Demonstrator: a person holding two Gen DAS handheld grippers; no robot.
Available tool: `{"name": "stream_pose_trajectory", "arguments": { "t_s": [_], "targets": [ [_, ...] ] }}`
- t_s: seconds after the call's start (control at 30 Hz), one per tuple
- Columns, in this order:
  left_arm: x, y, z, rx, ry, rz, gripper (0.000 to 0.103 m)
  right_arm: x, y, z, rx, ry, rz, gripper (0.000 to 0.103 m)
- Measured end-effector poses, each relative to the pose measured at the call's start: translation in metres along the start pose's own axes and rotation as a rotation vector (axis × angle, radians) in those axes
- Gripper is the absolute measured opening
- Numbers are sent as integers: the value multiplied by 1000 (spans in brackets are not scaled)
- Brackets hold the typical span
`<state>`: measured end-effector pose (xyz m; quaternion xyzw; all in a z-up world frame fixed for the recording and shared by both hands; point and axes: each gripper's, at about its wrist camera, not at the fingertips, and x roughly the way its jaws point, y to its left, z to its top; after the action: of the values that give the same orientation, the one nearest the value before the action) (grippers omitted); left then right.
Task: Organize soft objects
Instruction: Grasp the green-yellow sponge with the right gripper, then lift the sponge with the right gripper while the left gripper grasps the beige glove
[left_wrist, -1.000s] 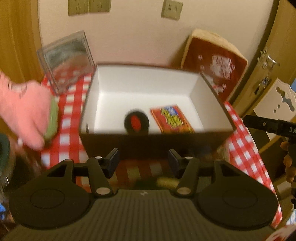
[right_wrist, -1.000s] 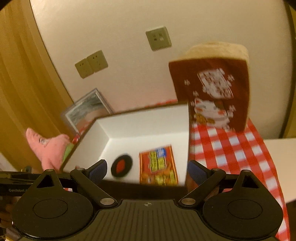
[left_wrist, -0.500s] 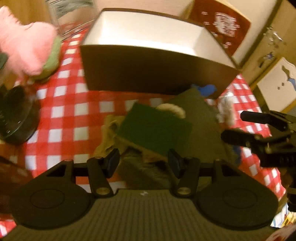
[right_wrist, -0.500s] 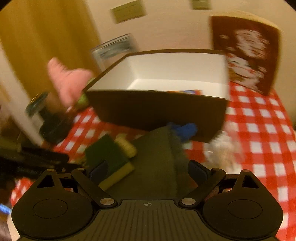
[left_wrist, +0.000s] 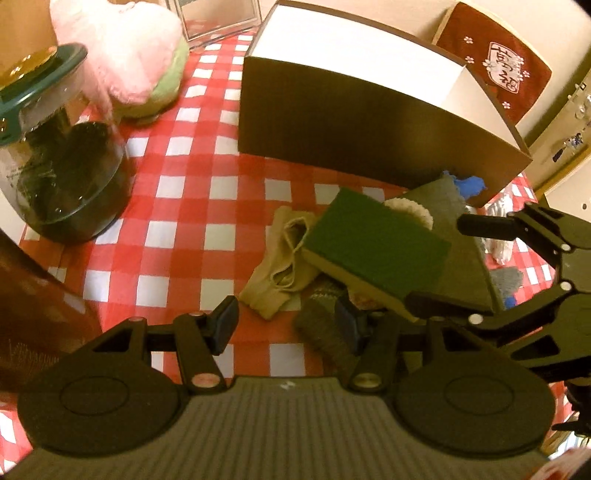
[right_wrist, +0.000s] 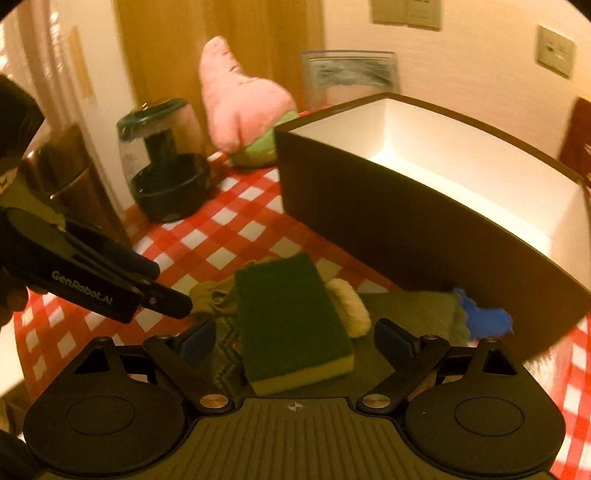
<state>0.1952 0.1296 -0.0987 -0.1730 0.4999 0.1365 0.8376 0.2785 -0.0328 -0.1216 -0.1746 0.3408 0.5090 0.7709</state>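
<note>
Nearest, the left gripper (left_wrist: 286, 325) and right gripper (right_wrist: 295, 338) both stand wide and empty over the pile; the green sponge (right_wrist: 291, 317) lies between the right's fingers, untouched; beyond, the brown box (right_wrist: 406, 218); farthest, the pink plush (right_wrist: 240, 107).

"GenRobot.AI" on left claw (right_wrist: 162, 291)

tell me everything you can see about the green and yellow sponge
The sponge is a rectangular block with a dark green scouring layer on top and a yellow foam layer beneath, showing along its edges. It lies tilted on a heap of soft items, resting on a grey-green cloth and a cream fluffy piece, in front of the dark box. It sits between the right gripper fingers, which look clear of it.
</note>
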Motion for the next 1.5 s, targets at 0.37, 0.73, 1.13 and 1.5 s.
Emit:
{"name": "stream_pose_trajectory", "arguments": {
  "t_s": [0.37, 0.73, 1.13, 1.5],
  "targets": [
    [2, 8, -2, -19, 6, 2, 55, 35, 12, -5, -179, 78, -46, 72],
    [-4, 5, 0, -4, -11, 2, 55, -22, 9, -20, -138, -68, -56, 71],
    [-4, -11, 0, 46, -14, -20, 54, -40, -21, -59, 42, 79, -215, 74],
    [-2, -11, -3, 63, -31, -8, 54, -16, -17, -46, -18, 77, -253, 85]
  ]
}}
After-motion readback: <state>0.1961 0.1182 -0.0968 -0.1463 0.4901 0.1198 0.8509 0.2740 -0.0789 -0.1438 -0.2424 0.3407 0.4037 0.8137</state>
